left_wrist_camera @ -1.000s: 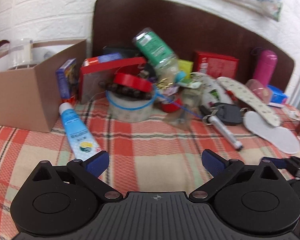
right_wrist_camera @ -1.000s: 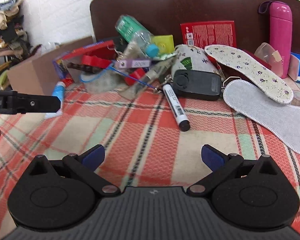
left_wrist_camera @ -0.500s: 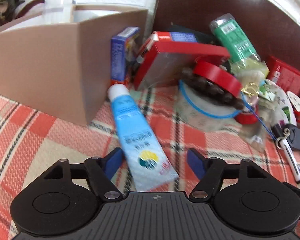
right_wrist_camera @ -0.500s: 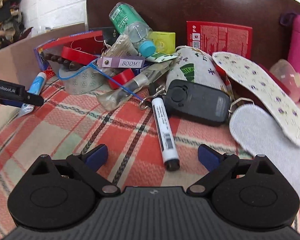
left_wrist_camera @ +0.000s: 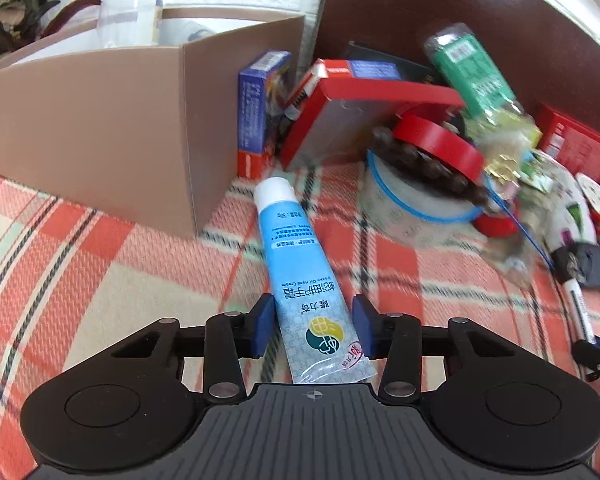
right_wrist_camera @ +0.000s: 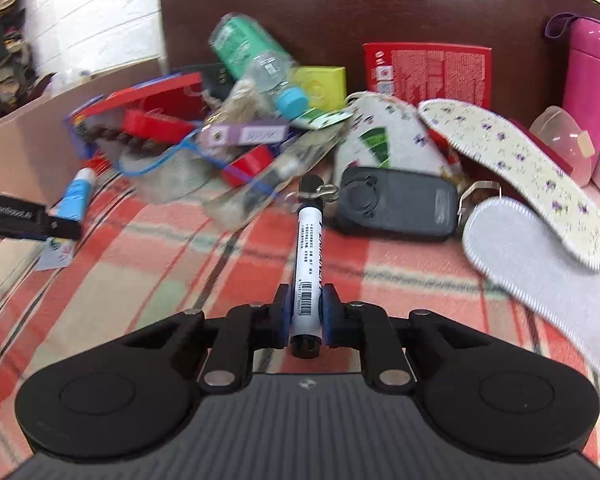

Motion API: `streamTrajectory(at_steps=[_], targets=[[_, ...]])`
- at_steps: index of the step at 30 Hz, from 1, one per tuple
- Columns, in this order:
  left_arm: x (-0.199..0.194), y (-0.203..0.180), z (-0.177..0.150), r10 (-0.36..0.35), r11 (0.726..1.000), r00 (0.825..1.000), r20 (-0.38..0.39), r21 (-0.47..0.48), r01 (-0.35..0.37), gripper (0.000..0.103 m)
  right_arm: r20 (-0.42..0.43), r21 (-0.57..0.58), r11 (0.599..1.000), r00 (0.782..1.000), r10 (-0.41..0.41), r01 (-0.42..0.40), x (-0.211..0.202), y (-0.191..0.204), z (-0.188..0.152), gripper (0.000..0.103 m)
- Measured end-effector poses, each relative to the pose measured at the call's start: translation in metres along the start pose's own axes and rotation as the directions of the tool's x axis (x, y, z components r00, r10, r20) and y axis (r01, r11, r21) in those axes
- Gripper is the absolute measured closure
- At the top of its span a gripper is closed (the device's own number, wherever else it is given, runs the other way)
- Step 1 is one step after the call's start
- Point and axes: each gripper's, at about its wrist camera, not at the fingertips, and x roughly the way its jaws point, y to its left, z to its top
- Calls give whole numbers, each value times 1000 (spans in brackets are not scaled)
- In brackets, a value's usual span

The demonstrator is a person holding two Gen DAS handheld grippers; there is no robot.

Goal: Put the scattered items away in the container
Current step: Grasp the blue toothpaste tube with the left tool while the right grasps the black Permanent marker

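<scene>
Moved since earlier: both tongs have just been closing from a wide spread, each now with an item between its pads; the left pair has also come in close on the tube, which lay well ahead of it a second ago.
Left tongs (left_wrist_camera: 311,326): blue pads stand at either side of the lower body of the hand cream tube (left_wrist_camera: 302,264); the left pad meets its edge, the right pad is at or just off the other edge, so a firm pinch cannot be told.
Hand cream tube: light blue with a white cap, lying on the checked cloth (left_wrist_camera: 80,280), cap pointing toward the corner of the cardboard box (left_wrist_camera: 112,136), crimped end toward the camera.
Right tongs (right_wrist_camera: 306,316): pressed together on the marker pen (right_wrist_camera: 309,264), pinching it near its black end.
Marker pen: white barrel with a barcode, pointing away from the camera toward the pile; its far end lies beside a black key fob (right_wrist_camera: 396,208).
Cardboard box: open-topped, at the left of the pile, standing on the cloth.
Pile: a green-labelled bottle (right_wrist_camera: 256,52) leans over red tape rolls (left_wrist_camera: 436,144), a string of dark beads (left_wrist_camera: 424,168) and a red box (left_wrist_camera: 352,120); much of it is blurred.
Right side: two insoles (right_wrist_camera: 520,160) overlap near a pink flask (right_wrist_camera: 588,76).
</scene>
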Motion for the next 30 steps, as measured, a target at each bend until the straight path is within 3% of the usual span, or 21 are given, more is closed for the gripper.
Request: streamTrajectory(at_steps=[3,5,7,8,9,10,13,15,18,22,28,29,30], targets=[[-15,-1,-16,-33,999,999,-23,23,33,64,-5,-13,999,999,46,-46,-17,16,-15,86],[-28,-3,-27,-58,997,998,-39,46,60,74,-11,-23,997,997,80,-80,-27,28,-26,85],[-39,-4,-36,-107,992,992,-74,64,112,74,-16,-39,993,994,109,-109,-36,39,-35,85],[-43,-5,-41,-125,989,988,-88,64,131,71,-12,-49,992,994,113,-113,-40,44,-39,83],[-47,-5,-45,-127,989,988,-91,64,133,58,-4,-57,992,994,111,-111,-43,48,-42,79],[-49,-6,-47,-112,991,990,-83,68,118,43,-1,-65,991,993,115,-115,-44,51,-43,67],[-48,-12,-48,-57,995,996,-61,80,62,36,-8,-82,989,992,127,-127,-42,56,-40,44],[-43,-12,-44,-71,996,995,-75,50,75,37,-15,-102,988,993,117,-118,-40,58,-36,43],[-33,-17,-35,-75,996,993,-89,44,79,64,-31,-103,987,992,121,-124,-35,55,-32,45],[-30,-27,-24,-68,991,994,-85,107,77,83,-44,-101,986,991,125,-129,-32,54,-30,50],[-34,-57,-23,-20,938,998,-68,345,42,83,-58,-76,989,991,120,-125,-28,50,-26,52],[-32,-60,-22,-24,933,997,-71,357,48,79,-57,-72,990,991,119,-123,-27,50,-25,52],[-29,-62,-21,-30,933,996,-81,355,57,59,-56,-67,990,991,117,-121,-26,50,-24,52]])
